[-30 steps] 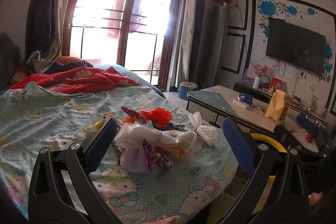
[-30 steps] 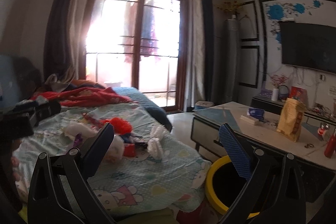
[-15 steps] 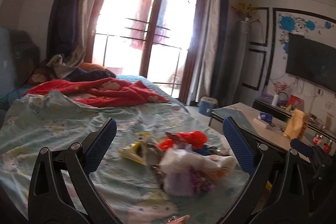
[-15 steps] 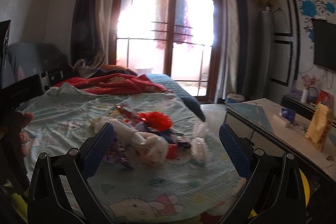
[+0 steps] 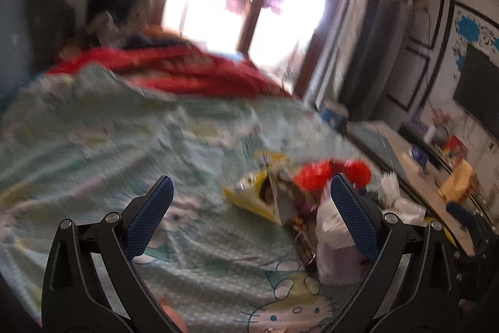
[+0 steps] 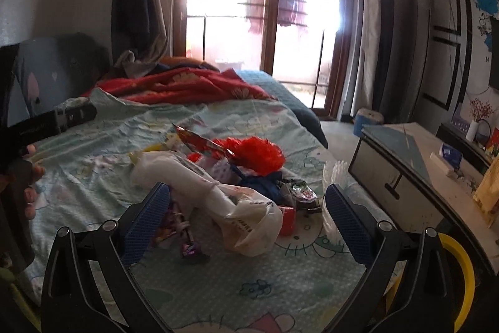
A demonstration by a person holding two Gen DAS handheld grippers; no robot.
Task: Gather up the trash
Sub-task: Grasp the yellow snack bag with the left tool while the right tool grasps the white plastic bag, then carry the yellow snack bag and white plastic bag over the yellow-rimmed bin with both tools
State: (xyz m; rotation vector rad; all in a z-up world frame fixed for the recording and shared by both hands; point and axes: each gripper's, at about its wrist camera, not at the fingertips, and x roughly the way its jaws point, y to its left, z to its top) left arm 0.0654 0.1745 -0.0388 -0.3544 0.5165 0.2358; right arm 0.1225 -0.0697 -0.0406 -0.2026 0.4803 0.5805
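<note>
Trash pile (image 6: 218, 177) lies heaped on the cartoon-print bedsheet (image 6: 218, 286) near the bed's foot: white plastic bag (image 6: 237, 217), red wrapper (image 6: 249, 152), yellow packet (image 5: 252, 195). Left gripper (image 5: 249, 214) and right gripper (image 6: 246, 217) hover above, jaws spread, holding nothing.

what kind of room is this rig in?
Looks like a lived-in bedroom or bed-sitting room: a bed with a cartoon-print sheet and red blanket, a wall TV, and a curtained balcony door.
</note>
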